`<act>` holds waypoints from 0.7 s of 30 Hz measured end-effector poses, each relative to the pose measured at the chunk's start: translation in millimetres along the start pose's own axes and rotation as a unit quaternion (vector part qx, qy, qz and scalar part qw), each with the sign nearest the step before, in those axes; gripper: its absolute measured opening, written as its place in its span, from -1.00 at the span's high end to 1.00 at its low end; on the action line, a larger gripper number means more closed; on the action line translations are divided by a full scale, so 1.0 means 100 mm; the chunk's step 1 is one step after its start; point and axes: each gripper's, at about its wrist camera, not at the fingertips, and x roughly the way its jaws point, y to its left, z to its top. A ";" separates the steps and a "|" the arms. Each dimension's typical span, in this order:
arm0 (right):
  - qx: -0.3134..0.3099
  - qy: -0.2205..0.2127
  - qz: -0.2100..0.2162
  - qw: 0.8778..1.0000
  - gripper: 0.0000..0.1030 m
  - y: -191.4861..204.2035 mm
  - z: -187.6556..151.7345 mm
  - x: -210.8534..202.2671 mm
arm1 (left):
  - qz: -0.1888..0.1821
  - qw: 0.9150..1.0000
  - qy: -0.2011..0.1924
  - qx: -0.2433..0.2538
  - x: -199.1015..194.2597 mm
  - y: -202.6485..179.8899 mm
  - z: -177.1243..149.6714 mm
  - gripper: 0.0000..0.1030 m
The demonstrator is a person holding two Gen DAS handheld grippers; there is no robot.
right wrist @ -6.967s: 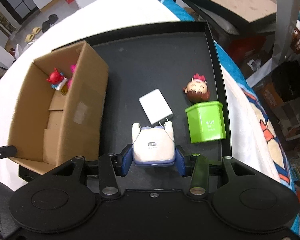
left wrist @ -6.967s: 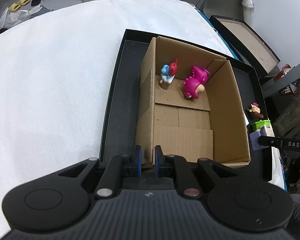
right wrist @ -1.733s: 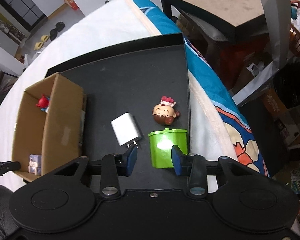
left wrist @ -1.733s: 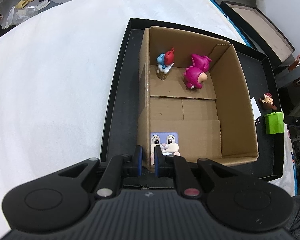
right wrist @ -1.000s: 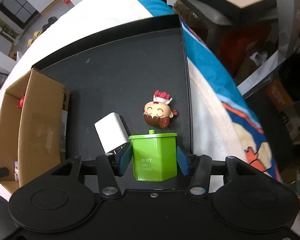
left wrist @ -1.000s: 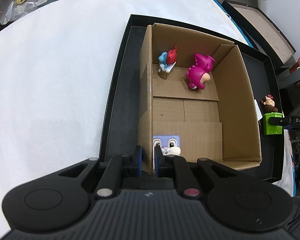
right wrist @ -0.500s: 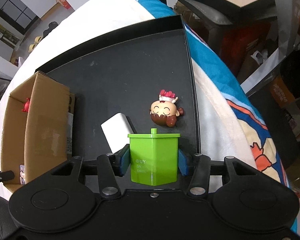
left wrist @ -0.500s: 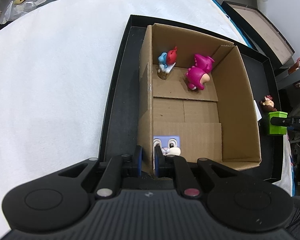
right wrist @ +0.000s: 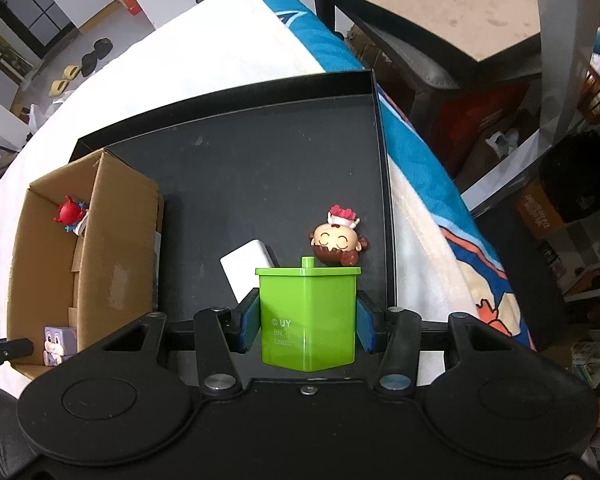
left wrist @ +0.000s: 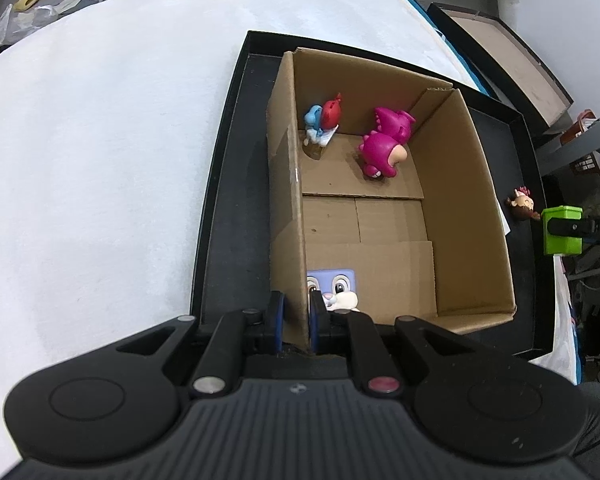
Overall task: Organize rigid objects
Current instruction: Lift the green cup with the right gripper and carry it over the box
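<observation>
Green box (right wrist: 308, 316) clamped between right gripper (right wrist: 308, 322) pads.

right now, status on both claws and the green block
Left claw shut on cardboard box wall. Right claw shut on green block, held above black tray. White charger and figurine beyond the block.

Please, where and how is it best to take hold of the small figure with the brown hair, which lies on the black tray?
Probably by its round head, from above. The brown-haired figure lies on its side on the black tray, apart from the white charger, so its head is the widest firm part. Close the jaws across the cheeks; the red-and-white topknot looks too small to hold.
</observation>
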 end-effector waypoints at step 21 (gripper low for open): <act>-0.101 -0.030 -0.044 0.993 0.09 0.86 0.24 -0.35 | -0.033 0.999 0.000 0.005 0.00 0.10 -0.03 0.76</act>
